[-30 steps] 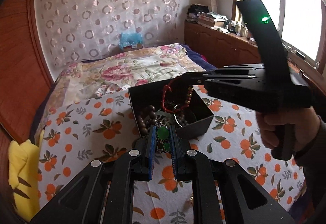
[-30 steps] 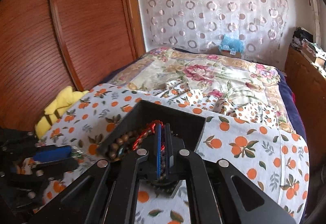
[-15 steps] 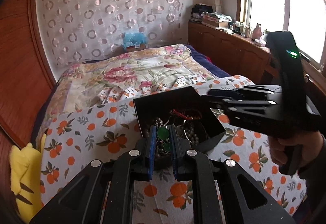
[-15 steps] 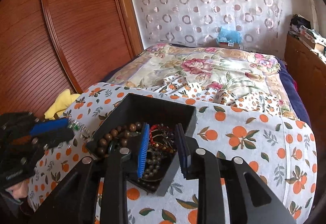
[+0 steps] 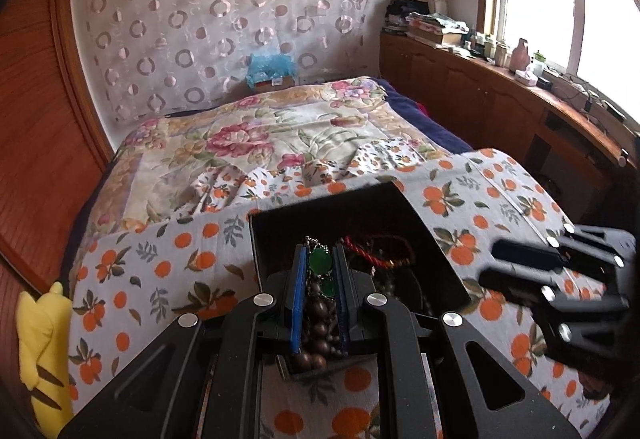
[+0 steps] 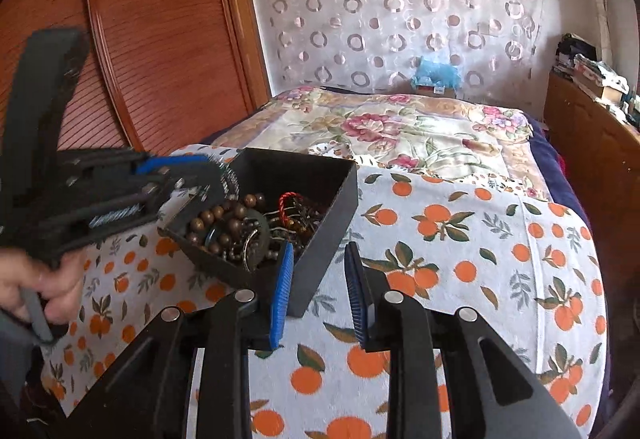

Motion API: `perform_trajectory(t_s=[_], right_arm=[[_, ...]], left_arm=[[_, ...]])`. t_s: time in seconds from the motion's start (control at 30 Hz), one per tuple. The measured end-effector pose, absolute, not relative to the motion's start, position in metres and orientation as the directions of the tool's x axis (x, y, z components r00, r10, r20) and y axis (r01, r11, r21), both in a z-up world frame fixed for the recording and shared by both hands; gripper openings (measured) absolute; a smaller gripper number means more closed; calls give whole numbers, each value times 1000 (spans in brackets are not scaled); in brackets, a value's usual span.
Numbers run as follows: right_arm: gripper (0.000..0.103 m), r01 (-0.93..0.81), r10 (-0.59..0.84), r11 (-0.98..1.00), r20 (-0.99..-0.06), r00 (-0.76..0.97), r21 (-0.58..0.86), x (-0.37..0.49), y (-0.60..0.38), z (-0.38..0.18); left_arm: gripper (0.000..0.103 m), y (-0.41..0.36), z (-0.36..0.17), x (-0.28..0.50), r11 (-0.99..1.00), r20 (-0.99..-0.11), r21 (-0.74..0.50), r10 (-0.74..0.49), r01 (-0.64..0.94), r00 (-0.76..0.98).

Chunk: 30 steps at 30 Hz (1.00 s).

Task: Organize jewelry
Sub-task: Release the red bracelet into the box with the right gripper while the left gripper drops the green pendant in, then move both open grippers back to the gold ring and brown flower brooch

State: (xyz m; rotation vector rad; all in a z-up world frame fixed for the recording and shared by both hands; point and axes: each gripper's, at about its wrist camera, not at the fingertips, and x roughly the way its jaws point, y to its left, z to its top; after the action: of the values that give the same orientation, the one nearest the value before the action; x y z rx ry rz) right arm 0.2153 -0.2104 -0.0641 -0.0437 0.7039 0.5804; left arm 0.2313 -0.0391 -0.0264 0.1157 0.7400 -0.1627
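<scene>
Right hand-held gripper (image 6: 318, 289) has let go since a second ago: then its blue pads were pinched on a red cord and beads above the black box (image 6: 340, 215), now they stand apart with nothing between them, straddling the box's near corner without clear contact. Red cord bracelet (image 5: 376, 255) now lies inside the box on the heap of brown beads (image 6: 224, 217), so that piece reads as deposited. Left hand-held gripper (image 5: 320, 279) has come forward from the box's near edge to over its interior; its pads are clamped on a green-stone piece (image 5: 320, 263) with a fine silver chain. Box sits on the orange-print cloth (image 6: 460, 239) spread over the bed. Judgement: next step is release of the green piece into the box
</scene>
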Motion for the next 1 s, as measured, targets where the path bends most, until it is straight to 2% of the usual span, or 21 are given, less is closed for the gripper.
perform_trajectory(t_s=[0.27, 0.57, 0.7, 0.77, 0.87, 1.0], right_arm=[[29, -537, 499, 832, -615, 610, 142, 202, -208, -63], [29, -555, 501, 823, -616, 608, 121, 186, -203, -63], [29, -557, 506, 820, -624, 596, 132, 179, -205, -68], [29, -560, 503, 819, -632, 590, 129, 174, -206, -72], [29, -566, 504, 814, -643, 577, 130, 166, -207, -76], [29, -574, 504, 808, -659, 558, 131, 156, -205, -84]], left_arm=[[12, -41, -24, 261, 987, -687, 54, -75, 153, 723], [13, -34, -35, 256, 987, -703, 50, -75, 155, 707], [31, -30, -35, 239, 985, -690, 47, -90, 168, 718], [31, -29, -35, 231, 984, -686, 50, -92, 172, 722], [41, -29, -36, 218, 983, -681, 53, -94, 177, 726], [44, -28, -39, 202, 979, -683, 51, -110, 197, 722]])
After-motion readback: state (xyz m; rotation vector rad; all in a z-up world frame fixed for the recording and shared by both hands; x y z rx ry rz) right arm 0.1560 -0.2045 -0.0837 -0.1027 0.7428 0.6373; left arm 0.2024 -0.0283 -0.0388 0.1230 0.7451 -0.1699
